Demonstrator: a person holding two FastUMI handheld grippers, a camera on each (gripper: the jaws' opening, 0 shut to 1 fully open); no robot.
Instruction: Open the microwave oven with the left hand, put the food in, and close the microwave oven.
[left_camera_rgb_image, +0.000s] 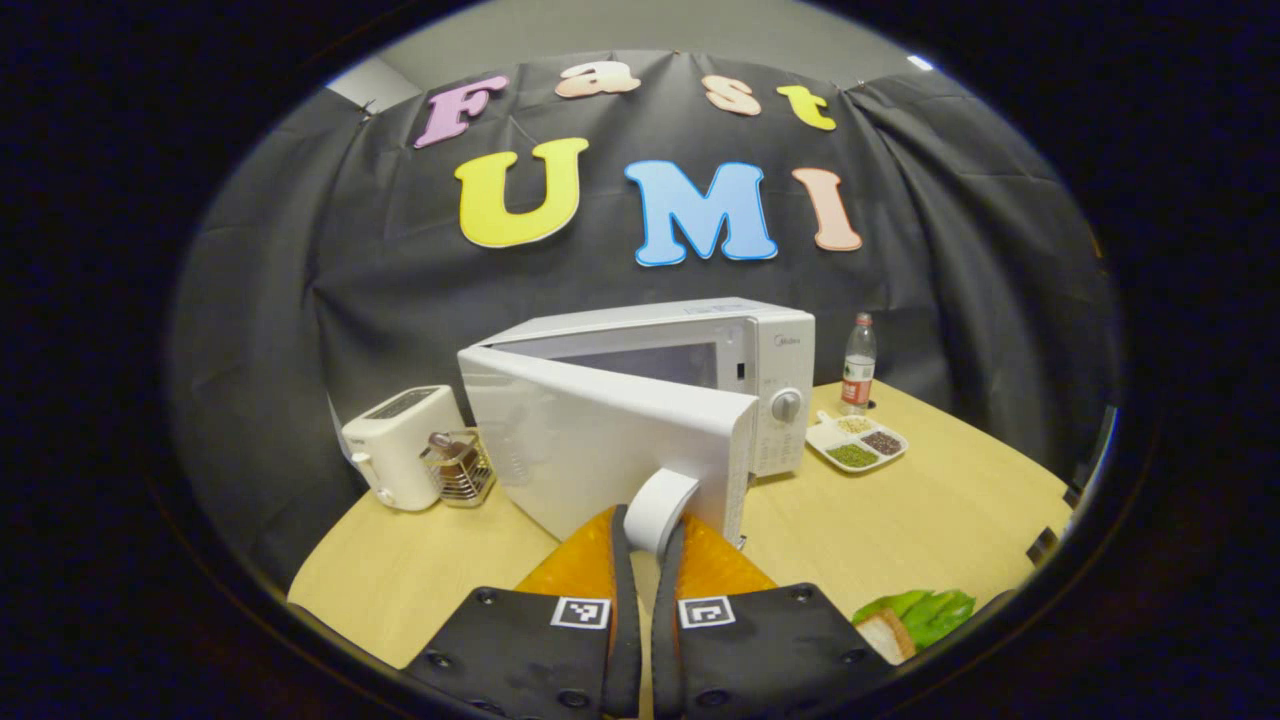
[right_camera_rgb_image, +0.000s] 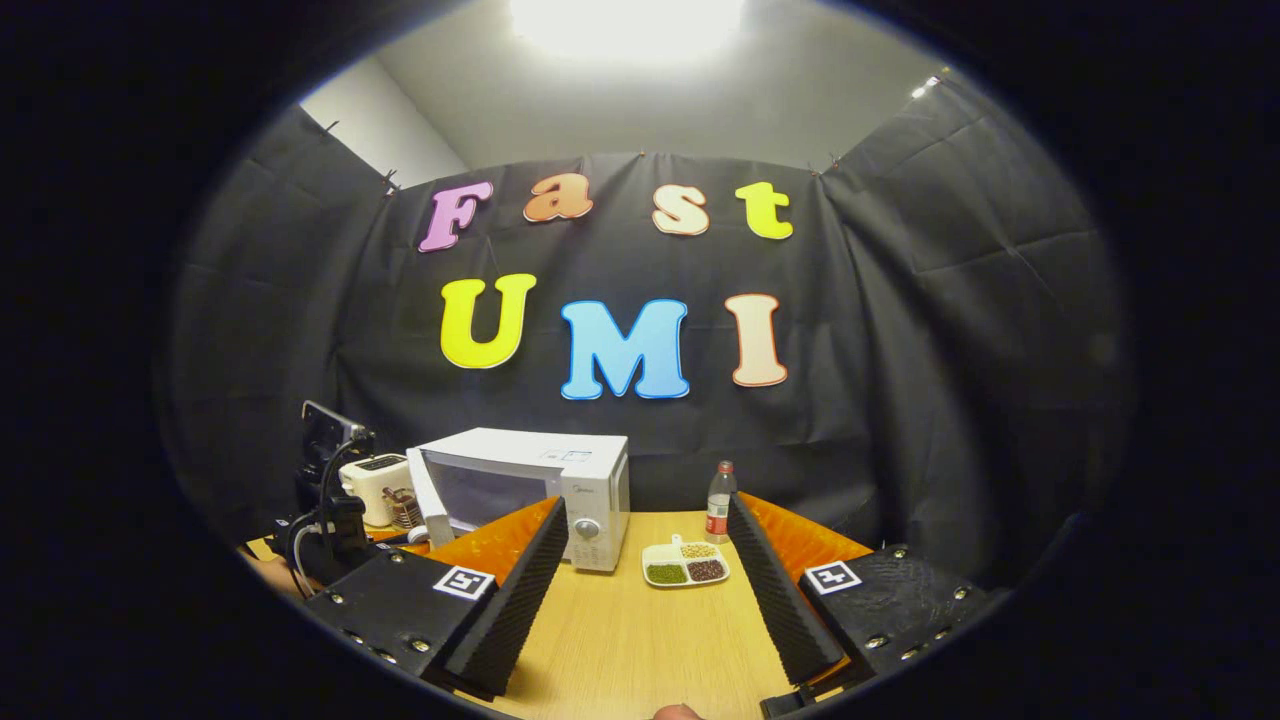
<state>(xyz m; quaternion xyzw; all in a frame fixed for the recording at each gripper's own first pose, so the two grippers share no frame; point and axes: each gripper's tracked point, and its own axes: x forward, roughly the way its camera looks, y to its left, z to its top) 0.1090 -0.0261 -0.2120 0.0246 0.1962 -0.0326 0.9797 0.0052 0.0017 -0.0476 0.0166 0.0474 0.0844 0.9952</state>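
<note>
In the left gripper view, the left hand-held gripper (left_camera_rgb_image: 655, 535) is pinching the white door handle (left_camera_rgb_image: 660, 508) of the microwave (left_camera_rgb_image: 770, 360), w/ both fingers pressing on it from either side. The microwave door (left_camera_rgb_image: 590, 450) is standing partly open, swung out toward the camera on its left-side hinge, so the cavity is showing as a dim gap behind the door's top edge. The microwave is sitting on the wooden surface (left_camera_rgb_image: 950, 510) near the back wall cloth. The food, a sandwich w/ green lettuce (left_camera_rgb_image: 915, 620), is lying on the surface at the lower right, well apart from the microwave & not inside it. Left of the microwave a white toaster (left_camera_rgb_image: 400, 445) is standing, w/ a small wire basket (left_camera_rgb_image: 458, 468) just beside it. Right of the microwave a white divided dish (left_camera_rgb_image: 857, 442) of beans & grains is lying, w/ a plastic bottle (left_camera_rgb_image: 859, 365) upright behind it.

In the right gripper view, the right hand-held gripper (right_camera_rgb_image: 650, 570) is hanging over the surface w/ its fingers spread wide, gripping nothing. Between those fingers the divided dish & the bottle are showing; the microwave w/ its door ajar is at mid-left. The left hand-held gripper's body & cables are showing at the far left in front of the toaster.
</note>
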